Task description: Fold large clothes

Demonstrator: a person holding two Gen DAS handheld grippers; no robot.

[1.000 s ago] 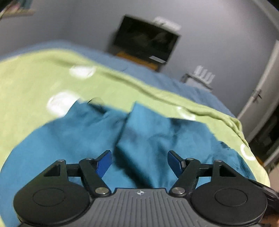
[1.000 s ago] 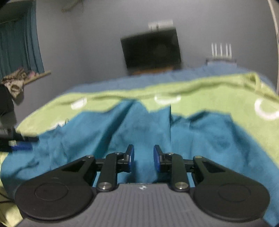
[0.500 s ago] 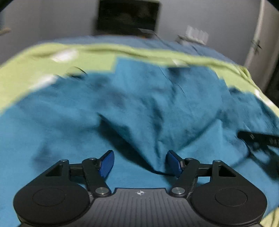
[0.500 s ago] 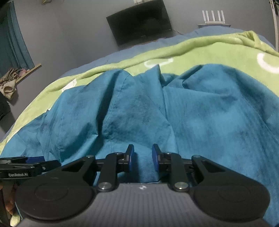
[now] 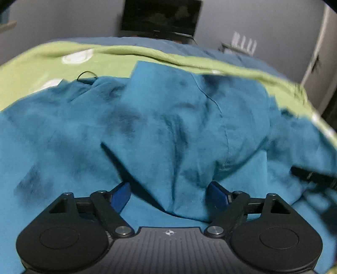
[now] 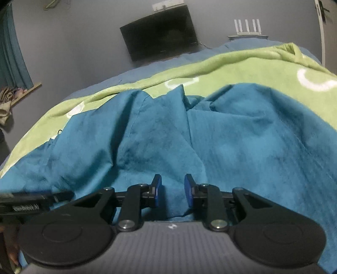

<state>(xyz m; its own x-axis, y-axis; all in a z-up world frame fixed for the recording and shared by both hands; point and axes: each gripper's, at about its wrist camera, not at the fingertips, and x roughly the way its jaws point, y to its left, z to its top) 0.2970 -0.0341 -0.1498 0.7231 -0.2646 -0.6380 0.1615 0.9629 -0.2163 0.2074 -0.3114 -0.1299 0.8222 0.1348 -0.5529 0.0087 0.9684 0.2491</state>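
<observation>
both grippers hover over one rumpled teal garment (image 5: pixel 168 126).

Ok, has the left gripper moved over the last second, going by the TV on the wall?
Yes. The left gripper has dropped toward the teal garment and swung: the TV has climbed to the frame's top edge, and cloth fills more of the view.

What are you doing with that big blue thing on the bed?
A person is folding a big teal garment spread over a green blanket on a bed, with a gripper in each hand. The right gripper has a fold of the cloth between its narrow jaws, though a firm pinch is hard to confirm. The left gripper is opening wide, with a bunched fold of the cloth lying loose between its fingers.
</observation>
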